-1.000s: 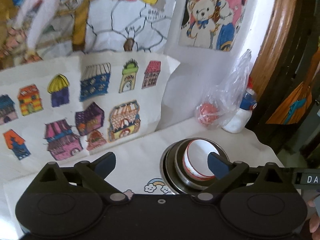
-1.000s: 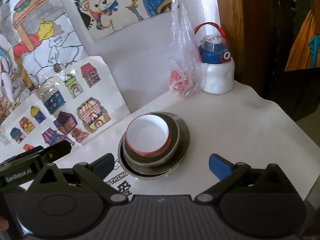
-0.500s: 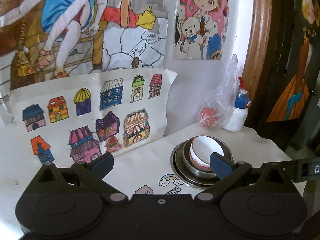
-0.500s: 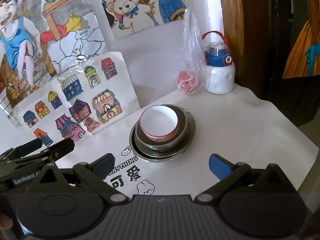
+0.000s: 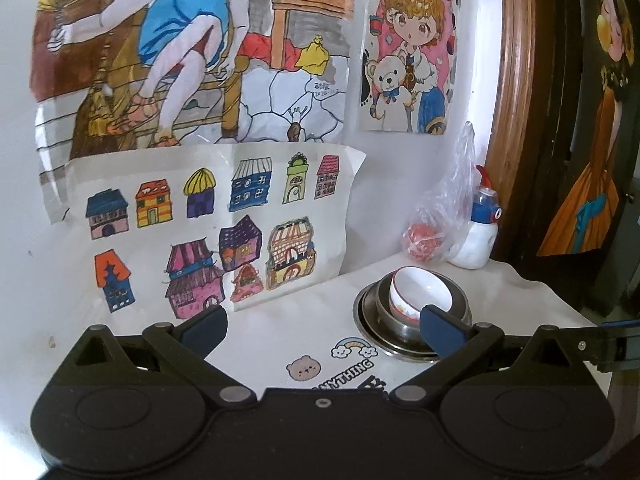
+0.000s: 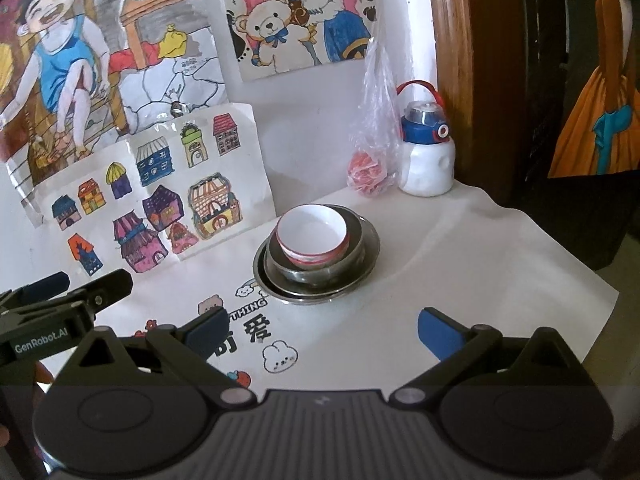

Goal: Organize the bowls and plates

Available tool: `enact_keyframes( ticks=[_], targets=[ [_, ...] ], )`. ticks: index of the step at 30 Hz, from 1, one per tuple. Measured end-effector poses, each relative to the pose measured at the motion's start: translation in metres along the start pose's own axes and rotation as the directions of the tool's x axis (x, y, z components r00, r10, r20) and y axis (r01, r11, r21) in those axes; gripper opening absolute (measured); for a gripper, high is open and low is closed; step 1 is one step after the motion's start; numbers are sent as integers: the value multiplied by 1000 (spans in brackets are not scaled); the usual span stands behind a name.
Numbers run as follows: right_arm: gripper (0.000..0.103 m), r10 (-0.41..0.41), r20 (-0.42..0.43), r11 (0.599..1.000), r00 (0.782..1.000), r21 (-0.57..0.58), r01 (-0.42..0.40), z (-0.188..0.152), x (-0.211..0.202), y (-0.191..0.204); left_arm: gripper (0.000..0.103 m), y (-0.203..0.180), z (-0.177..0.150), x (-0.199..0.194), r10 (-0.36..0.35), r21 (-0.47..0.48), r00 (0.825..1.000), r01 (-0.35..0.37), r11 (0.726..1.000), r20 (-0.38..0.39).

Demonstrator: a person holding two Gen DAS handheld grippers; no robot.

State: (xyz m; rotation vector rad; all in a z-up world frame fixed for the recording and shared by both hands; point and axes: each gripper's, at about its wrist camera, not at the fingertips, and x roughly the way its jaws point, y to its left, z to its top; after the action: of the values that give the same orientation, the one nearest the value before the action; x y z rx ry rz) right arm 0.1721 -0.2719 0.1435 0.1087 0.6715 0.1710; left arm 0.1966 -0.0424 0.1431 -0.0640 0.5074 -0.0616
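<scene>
A white bowl with a red band point(image 6: 312, 236) sits inside a steel bowl point(image 6: 352, 250), which rests on a steel plate point(image 6: 370, 268) on the white tablecloth. The same stack shows in the left wrist view: white bowl point(image 5: 418, 292), steel bowl point(image 5: 460, 306), plate point(image 5: 368, 320). My left gripper point(image 5: 324, 326) is open and empty, held back from the stack, which lies to its right. My right gripper point(image 6: 322, 330) is open and empty, nearer than the stack. The left gripper's fingers point(image 6: 104, 286) show at the left edge of the right wrist view.
A white bottle with a blue and red lid point(image 6: 426, 152) and a clear plastic bag holding something red point(image 6: 368, 164) stand by the wall behind the stack. A sheet with drawn houses point(image 6: 160, 204) leans on the wall. The table's edge point(image 6: 592, 276) drops off at the right.
Both grippers have pulled back and up from the stack, which now looks smaller and farther. The bowls and plate have not moved. Both stay open.
</scene>
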Motion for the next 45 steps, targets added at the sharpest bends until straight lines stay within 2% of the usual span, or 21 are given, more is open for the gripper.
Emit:
enact_keyframes(
  ticks=[11,19,27,45],
  targets=[
    [103,-25,136,996,990,-80,37,-51,-19,14,102,1,-43,-28,16,26,998,-18,1000,61],
    [103,-26,232,994,972,-97,50,-88,-31,20,102,10,-68,-45,35,-17,992,-33,999,118],
    [103,-29,279,996,960,-78,52,-109,-46,23,102,15,-89,-60,64,-15,986,-63,998,156],
    [103,-57,358,991,932,-92,96,-139,-72,35,102,15,-123,-84,73,-13,983,-72,997,166]
  ],
)
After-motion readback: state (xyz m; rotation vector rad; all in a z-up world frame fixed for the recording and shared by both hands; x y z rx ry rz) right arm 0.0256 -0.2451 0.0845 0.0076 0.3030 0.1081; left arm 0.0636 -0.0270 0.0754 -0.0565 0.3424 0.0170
